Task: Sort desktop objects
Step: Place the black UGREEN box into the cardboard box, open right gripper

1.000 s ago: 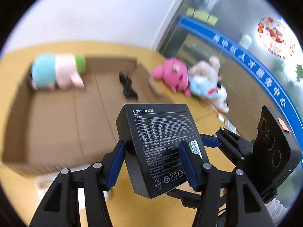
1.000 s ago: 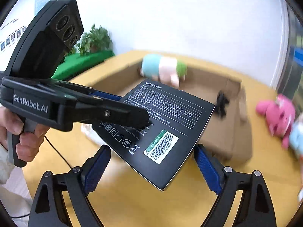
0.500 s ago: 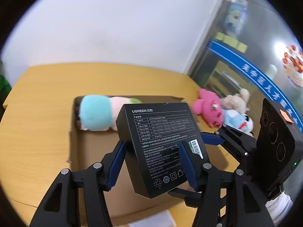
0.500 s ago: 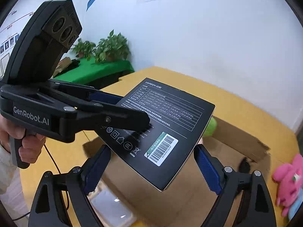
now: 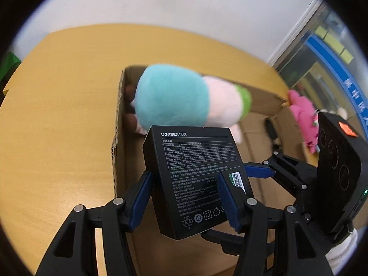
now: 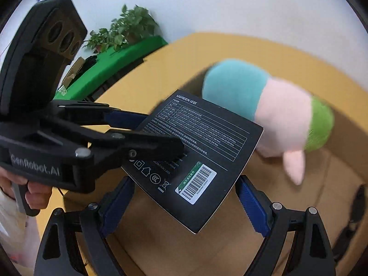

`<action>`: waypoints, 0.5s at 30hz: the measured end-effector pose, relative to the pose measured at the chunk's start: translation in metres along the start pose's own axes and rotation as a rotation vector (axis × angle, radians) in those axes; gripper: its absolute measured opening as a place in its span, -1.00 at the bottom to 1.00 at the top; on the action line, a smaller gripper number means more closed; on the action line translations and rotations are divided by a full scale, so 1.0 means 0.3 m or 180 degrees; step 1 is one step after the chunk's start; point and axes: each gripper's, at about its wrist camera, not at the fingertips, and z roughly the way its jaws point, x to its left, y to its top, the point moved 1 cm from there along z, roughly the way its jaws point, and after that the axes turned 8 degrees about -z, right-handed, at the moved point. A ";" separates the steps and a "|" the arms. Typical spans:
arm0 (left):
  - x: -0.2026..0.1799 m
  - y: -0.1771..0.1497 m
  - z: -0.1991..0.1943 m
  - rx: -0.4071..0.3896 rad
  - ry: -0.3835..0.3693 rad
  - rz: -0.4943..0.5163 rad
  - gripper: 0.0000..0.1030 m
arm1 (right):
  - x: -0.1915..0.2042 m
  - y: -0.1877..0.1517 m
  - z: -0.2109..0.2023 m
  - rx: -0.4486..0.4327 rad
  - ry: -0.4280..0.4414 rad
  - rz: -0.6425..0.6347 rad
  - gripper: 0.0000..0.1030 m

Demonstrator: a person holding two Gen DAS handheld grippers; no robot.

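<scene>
Since half a second ago the cardboard box has come closer and the plush toy inside it looms larger. The left hand-held gripper is clamped on the black UGREEN carton, held tilted above the cardboard box's near end; its printed face shows white text and a barcode. The right hand-held gripper stands apart beneath the carton. Bare floor of the cardboard box lies in front of the plush toy; yellow counter lies left of it.
</scene>
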 end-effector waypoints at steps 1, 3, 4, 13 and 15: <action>0.002 0.002 0.018 0.0043 0.0056 -0.0002 0.10 | -0.014 0.008 0.021 0.0042 0.0012 0.0019 0.74; 0.007 0.005 0.051 0.0124 0.0181 -0.0015 0.10 | -0.033 0.009 0.067 0.0134 0.0046 0.0068 0.74; 0.012 0.012 0.066 0.0151 0.0235 -0.0032 0.10 | -0.041 0.010 0.089 0.0189 0.0062 0.0108 0.73; 0.030 0.017 0.065 0.0196 0.0507 -0.0042 0.10 | -0.052 0.015 0.160 0.0255 0.0232 0.0216 0.76; 0.034 0.005 0.034 0.0188 0.0443 -0.0086 0.10 | -0.046 -0.006 0.131 0.0229 0.0260 0.0262 0.76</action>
